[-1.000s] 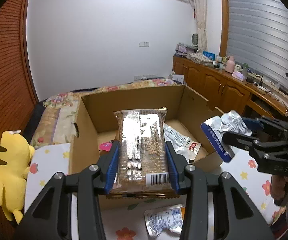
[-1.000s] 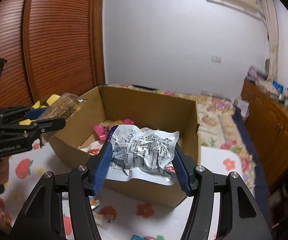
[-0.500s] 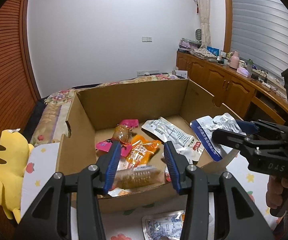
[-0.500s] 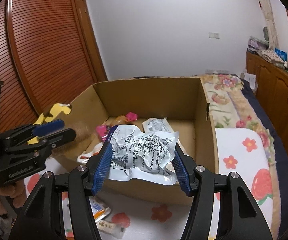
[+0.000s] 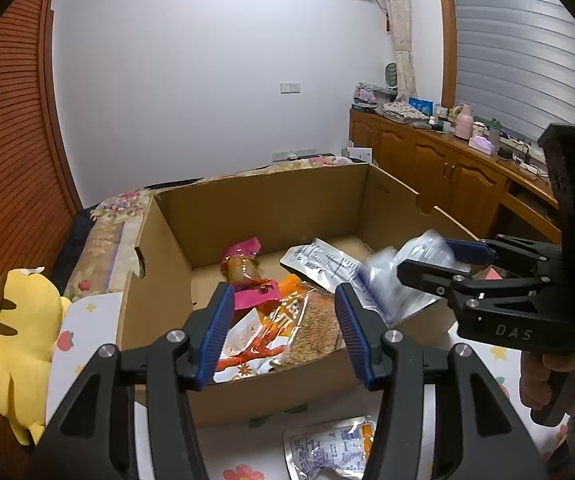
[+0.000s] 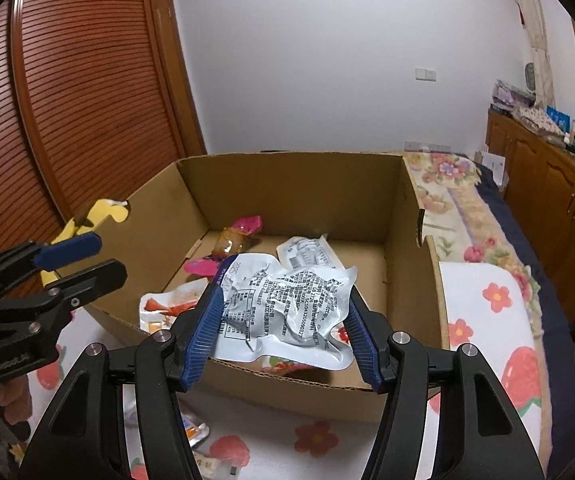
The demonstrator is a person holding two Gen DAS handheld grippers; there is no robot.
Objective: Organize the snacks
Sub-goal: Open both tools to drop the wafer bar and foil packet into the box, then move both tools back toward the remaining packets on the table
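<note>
Inside cardboard box (image 5: 175, 264): pink candy wrappers (image 5: 247, 292), orange packet (image 5: 275, 328), grain bar (image 5: 319, 328), white pouch (image 5: 319, 260). Left gripper (image 5: 283, 332) apart, empty. Right gripper (image 6: 283, 332) clamped on silver pouch (image 6: 287, 304) over box's near rim.

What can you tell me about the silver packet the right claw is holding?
The silver foil packet is crumpled and shiny, printed with dense black text, with a dark blue band along its upper left edge. It is pinched by its sides between the blue pads of the right claw, held roughly flat over the near edge of the cardboard box. Nothing else touches it. In the left wrist view it appears blurred.
</note>
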